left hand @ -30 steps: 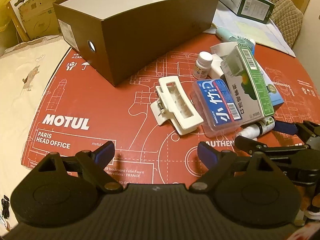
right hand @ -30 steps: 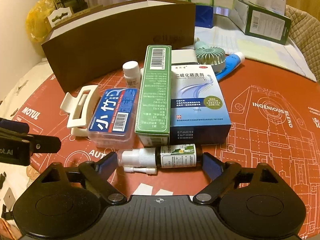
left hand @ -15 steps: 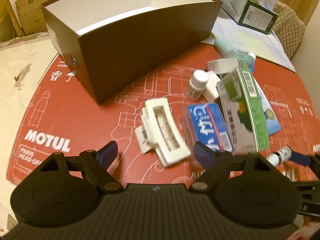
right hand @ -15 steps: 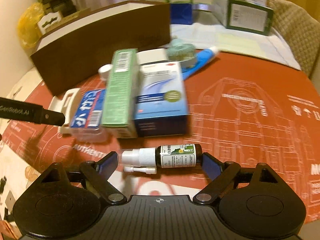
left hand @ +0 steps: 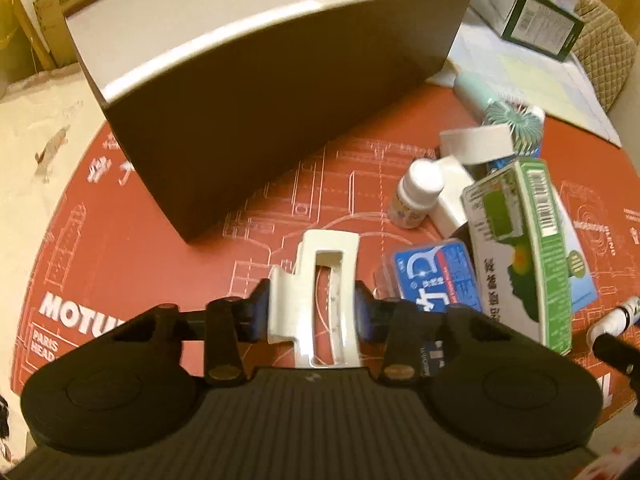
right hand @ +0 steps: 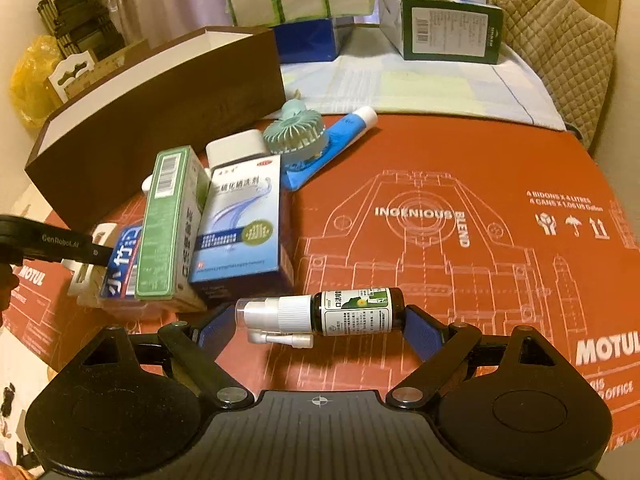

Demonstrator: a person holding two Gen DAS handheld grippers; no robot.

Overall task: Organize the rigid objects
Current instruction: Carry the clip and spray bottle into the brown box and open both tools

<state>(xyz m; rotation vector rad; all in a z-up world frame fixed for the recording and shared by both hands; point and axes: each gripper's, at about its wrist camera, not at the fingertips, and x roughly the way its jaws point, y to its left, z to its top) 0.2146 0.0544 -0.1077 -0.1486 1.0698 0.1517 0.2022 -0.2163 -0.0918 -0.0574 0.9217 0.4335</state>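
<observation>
My left gripper [left hand: 314, 312] is shut on a white hair claw clip [left hand: 320, 292], just in front of the brown storage box [left hand: 256, 92]. My right gripper [right hand: 320, 324] has its blue pads at both ends of a dark spray bottle [right hand: 320, 312] with a white nozzle, lying crosswise between the fingers; the grip looks closed on it. The blue floss box [left hand: 436, 276], green carton [left hand: 520, 248] and small white pill bottle [left hand: 416, 196] lie right of the clip. The blue-white medicine box [right hand: 240, 224] lies beyond the spray bottle.
A red printed cardboard sheet [right hand: 460, 208] covers the table. A mint hand fan [right hand: 296, 132] and a blue tube [right hand: 340, 136] lie behind the pile. Green and white cartons [right hand: 448, 28] and a paper sheet [right hand: 420, 88] are at the back. The left gripper's arm [right hand: 56, 240] enters the right wrist view.
My left gripper moved forward and closed on the white claw clip. My right gripper closed in around the spray bottle, and the pile shifted left in its view.
</observation>
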